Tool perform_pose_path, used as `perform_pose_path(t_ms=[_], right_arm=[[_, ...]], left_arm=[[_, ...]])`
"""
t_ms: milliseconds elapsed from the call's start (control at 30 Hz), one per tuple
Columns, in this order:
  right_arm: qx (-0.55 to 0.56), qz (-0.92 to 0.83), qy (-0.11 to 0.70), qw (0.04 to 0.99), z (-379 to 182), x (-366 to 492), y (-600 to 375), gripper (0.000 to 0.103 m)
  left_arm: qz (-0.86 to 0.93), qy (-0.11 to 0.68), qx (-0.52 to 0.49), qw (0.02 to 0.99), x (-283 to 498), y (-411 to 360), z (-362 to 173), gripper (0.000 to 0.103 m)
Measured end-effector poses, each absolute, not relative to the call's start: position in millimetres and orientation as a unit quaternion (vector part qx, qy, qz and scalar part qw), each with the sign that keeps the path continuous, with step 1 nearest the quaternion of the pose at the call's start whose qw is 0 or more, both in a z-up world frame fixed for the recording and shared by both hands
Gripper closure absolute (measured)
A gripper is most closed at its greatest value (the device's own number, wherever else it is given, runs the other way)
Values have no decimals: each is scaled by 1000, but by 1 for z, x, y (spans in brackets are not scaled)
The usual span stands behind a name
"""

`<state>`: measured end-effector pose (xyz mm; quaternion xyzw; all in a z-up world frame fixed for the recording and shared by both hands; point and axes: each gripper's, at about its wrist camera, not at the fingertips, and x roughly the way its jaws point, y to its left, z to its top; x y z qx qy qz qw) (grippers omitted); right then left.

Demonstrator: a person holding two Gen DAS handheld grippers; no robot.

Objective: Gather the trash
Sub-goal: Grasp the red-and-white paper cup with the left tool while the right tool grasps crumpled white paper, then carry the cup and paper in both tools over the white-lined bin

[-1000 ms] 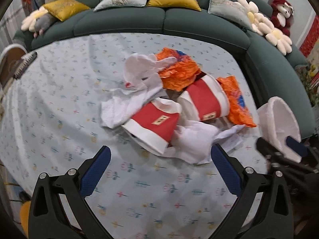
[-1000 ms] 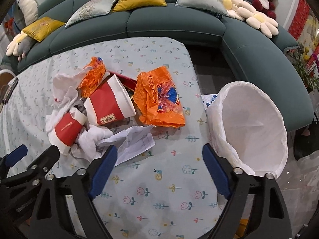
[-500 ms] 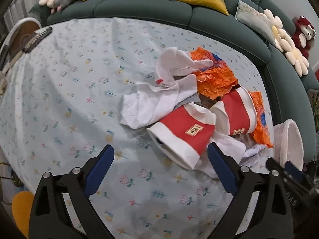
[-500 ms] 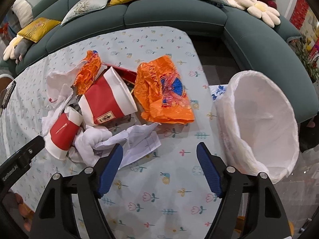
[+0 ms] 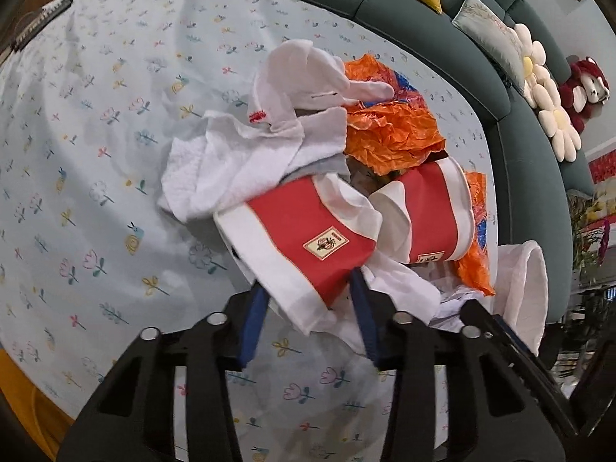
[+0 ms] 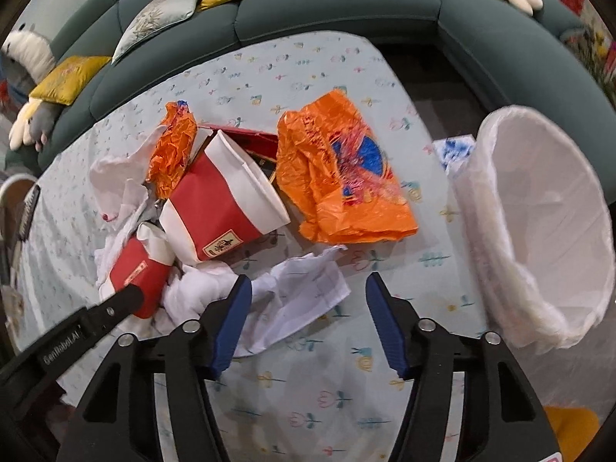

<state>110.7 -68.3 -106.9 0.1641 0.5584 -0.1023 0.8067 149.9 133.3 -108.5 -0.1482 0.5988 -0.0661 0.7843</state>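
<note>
Left wrist view: left tool [image 5: 308, 308] closed on the near cup [image 5: 304, 242], blue pads squeezing its wide rim end; thin paper, likely light and crushable, best held across the rim.

Right wrist view: right tool [image 6: 308, 319] half open, empty, above a paper sheet [image 6: 304, 288] on the desk [image 6: 308, 415]; bin [image 6: 539, 223] alongside.

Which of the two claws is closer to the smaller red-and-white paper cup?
The left claw: its fingers sit on either side of the smaller red-and-white paper cup. The right claw hangs open over the crumpled white paper, apart from the cup.
</note>
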Motion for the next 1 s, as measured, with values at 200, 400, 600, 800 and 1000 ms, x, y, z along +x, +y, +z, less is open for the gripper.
perform_pose_path(t_ms=[200,400,600,800,1000], right_arm=[[170,-86,562,805,-116,117,-60,72],[169,-75,562,806,-109,110,-58,101],[169,-75,544,819,-90,90,-67,102],[184,-74,551,810,-86,82,-73,88],[208,-104,556,798,-97,94,-72,58]], left_arm=[[-76,591,-128,793,146,131,-102,91],[-84,562,-70,820,134,120,-80,101],[-88,539,-58,836,120,116,-56,101],[-88,526,-48,845,108,114,-43,101],[-93,519,-39,849,103,114,-35,101]])
